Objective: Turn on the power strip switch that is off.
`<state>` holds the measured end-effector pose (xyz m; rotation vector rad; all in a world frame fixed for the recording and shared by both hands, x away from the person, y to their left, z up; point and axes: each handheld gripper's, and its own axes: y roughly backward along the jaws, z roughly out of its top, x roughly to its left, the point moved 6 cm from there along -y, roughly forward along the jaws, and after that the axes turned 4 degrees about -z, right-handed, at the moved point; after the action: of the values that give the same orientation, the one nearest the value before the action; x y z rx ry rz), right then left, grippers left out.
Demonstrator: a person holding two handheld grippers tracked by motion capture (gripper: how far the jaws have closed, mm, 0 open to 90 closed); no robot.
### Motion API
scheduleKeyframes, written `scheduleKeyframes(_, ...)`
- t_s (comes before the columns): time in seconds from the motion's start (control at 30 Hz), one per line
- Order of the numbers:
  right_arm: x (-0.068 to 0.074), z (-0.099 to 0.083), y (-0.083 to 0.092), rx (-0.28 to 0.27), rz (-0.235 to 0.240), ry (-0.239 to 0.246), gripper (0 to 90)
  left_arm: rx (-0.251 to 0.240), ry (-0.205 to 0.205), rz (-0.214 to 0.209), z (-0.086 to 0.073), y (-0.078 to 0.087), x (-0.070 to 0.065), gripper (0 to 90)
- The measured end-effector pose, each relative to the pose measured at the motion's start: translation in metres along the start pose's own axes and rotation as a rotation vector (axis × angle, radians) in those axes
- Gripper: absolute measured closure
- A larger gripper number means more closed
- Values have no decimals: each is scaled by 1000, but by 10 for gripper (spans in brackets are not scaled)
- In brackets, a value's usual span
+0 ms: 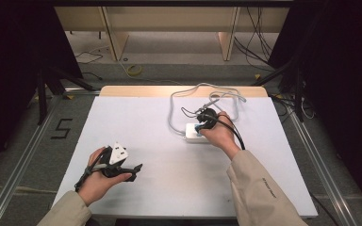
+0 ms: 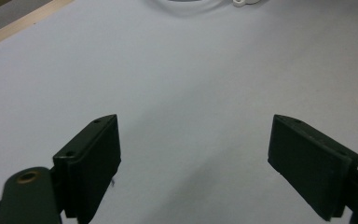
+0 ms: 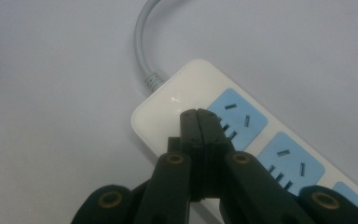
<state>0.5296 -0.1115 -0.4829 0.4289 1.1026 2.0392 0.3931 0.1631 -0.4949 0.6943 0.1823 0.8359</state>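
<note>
A white power strip [image 3: 182, 100] with pale blue socket panels lies flat on the table [image 1: 160, 188], right of the middle and toward the far side. A grey cord [image 3: 144, 46] leaves one short end of the strip; in the high view the cord [image 1: 172, 110] runs away toward the far edge, where it lies in loose loops.

The right tool [image 3: 199, 116] is over that cord end of the strip, its two black jaws pressed flat together with nothing between them. Their tips are above the plain white part of the strip, at the edge of the first blue socket panel [image 3: 240, 119]; whether they touch the strip cannot be told. In the high view the right hand [image 1: 221, 134] covers most of the strip.

The left tool [image 1: 122, 167] is well apart from the strip, held by the left hand [image 1: 96, 179] low over the near left part of the table. Its jaws stand wide apart, released, with bare table between them.
</note>
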Motion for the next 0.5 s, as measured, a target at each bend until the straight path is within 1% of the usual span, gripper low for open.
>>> scheduleKeyframes(0.2,0,0,-1,5,-6,2,900,2,1,-1,0,0,0,167)
scheduleKeyframes(0.5,-1,-1,-3,29,-12,1,900,2,1,-1,0,0,0,167)
